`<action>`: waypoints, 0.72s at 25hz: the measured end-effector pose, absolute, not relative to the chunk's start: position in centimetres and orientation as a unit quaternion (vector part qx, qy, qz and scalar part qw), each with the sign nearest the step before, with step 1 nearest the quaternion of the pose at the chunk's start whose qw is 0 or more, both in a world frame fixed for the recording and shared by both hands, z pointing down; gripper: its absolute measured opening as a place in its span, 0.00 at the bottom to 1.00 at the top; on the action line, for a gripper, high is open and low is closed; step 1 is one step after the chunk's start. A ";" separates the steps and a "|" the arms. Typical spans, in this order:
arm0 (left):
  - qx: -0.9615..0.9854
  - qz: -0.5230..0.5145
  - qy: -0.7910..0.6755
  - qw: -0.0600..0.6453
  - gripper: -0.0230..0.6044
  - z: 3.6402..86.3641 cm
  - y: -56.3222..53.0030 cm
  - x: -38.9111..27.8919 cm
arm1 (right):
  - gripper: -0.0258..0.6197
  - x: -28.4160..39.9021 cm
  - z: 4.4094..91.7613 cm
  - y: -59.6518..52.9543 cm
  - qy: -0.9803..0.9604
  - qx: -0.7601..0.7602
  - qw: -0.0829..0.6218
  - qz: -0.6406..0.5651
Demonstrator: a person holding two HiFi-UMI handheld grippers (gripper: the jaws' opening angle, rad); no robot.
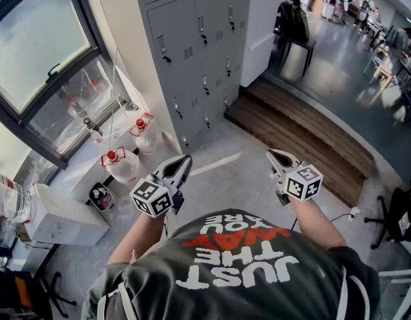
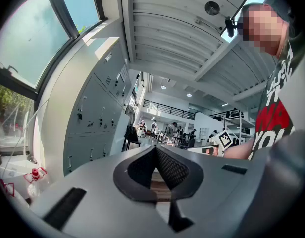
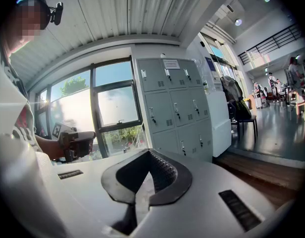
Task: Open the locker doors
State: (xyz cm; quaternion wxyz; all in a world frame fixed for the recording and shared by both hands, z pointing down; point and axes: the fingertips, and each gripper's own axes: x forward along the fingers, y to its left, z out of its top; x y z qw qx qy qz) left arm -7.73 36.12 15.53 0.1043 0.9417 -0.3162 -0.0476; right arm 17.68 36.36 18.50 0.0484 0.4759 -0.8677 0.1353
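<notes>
The grey locker bank (image 1: 199,52) stands ahead against the wall, and every door I can see is closed, each with a small dark handle. Both grippers hover over the floor well short of it. My left gripper (image 1: 187,159) is shut and holds nothing. My right gripper (image 1: 272,153) is also shut and empty. In the left gripper view the jaws (image 2: 155,148) meet at the tips, with the lockers (image 2: 93,118) off to the left. The right gripper view shows its jaws (image 3: 148,153) closed, the lockers (image 3: 175,108) straight ahead and the left gripper (image 3: 76,143) to the left.
Large water bottles with red caps (image 1: 122,165) and a white box (image 1: 65,222) sit under the window on the left. A white cabinet (image 1: 259,32) adjoins the lockers. A wooden step (image 1: 305,129) runs to the right of them, with a chair (image 1: 295,25) beyond.
</notes>
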 end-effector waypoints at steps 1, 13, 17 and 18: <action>0.942 -0.048 -0.316 0.104 0.05 15.5 36.0 -7.7 | 0.09 17.7 18.5 36.3 -0.868 0.476 0.049 0.135; 0.943 -0.043 -0.313 0.108 0.05 15.9 34.6 -7.4 | 0.09 18.0 18.5 34.8 -0.864 0.481 0.035 0.145; 0.943 -0.035 -0.313 0.109 0.05 16.1 33.9 -6.1 | 0.09 19.4 18.9 34.2 -0.863 0.480 0.031 0.152; 0.943 -0.034 -0.312 0.108 0.05 16.0 33.8 -5.6 | 0.09 19.9 18.9 34.0 -0.864 0.479 0.030 0.154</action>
